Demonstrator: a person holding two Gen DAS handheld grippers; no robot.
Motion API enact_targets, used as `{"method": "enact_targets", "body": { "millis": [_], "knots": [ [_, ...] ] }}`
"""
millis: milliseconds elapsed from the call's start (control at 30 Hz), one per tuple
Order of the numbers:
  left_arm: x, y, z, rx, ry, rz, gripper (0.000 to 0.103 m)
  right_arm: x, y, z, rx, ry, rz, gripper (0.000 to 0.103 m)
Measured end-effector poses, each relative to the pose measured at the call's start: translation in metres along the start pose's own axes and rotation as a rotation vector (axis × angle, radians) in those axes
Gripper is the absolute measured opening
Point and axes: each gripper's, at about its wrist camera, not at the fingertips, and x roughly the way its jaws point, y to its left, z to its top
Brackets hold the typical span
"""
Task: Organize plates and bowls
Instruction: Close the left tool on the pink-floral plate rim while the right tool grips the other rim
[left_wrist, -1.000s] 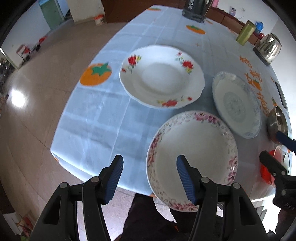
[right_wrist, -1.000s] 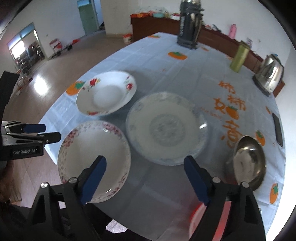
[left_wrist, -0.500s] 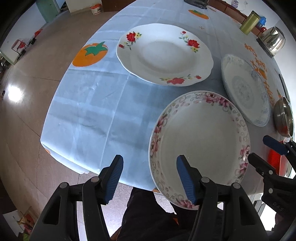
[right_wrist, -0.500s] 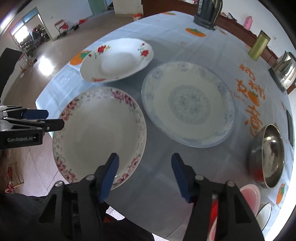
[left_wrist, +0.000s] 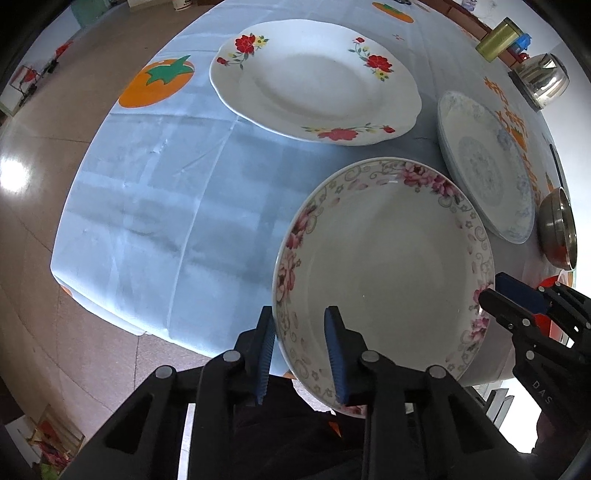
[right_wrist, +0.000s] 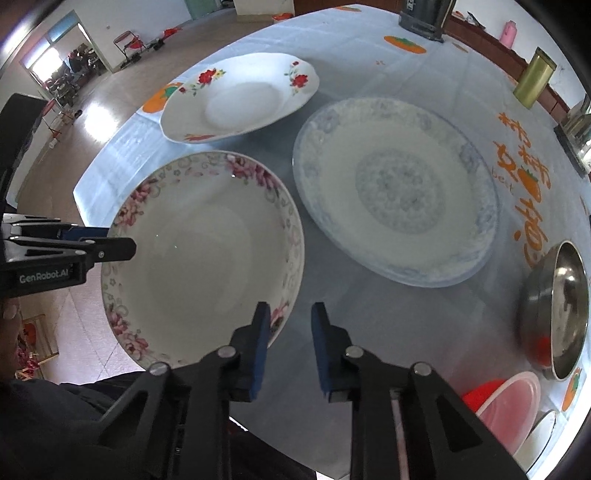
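Note:
A pink-flowered plate (left_wrist: 384, 266) lies at the table's near edge; it also shows in the right wrist view (right_wrist: 203, 258). My left gripper (left_wrist: 301, 354) has its jaws around the plate's near-left rim, narrowed but with a gap showing. My right gripper (right_wrist: 290, 349) has its jaws around the plate's right rim, also narrowed. A red-flowered plate (left_wrist: 314, 77) lies beyond, and a blue-patterned plate (right_wrist: 395, 210) lies to the right.
A steel bowl (right_wrist: 557, 310) and a red-lidded container (right_wrist: 506, 406) sit at the right edge. A kettle (left_wrist: 543, 79), a green tin (right_wrist: 533, 77) and a dark appliance (right_wrist: 424, 14) stand at the far side. The blue tablecloth (left_wrist: 147, 206) drops off on the left to the floor.
Both grippers have moved in onto the pink-flowered plate's rim from either side, and both pairs of jaws have narrowed around it.

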Motion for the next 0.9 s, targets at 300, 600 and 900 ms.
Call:
{"method": "enact_targets", "body": {
  "millis": [300,600,900],
  "knots": [
    [0.007,0.0,0.004,-0.004,0.003,0.019,0.02,0.011,0.0,0.003,0.003,0.019,0.054,0.012],
    [0.007,0.006,0.002,0.011,-0.008,0.026,0.018,0.011,0.003,0.001,-0.006,0.015,0.057,0.012],
    [-0.005,-0.003,-0.005,0.03,-0.02,0.029,0.013,0.009,0.003,0.001,-0.012,0.011,0.017,0.012]
  ]
}}
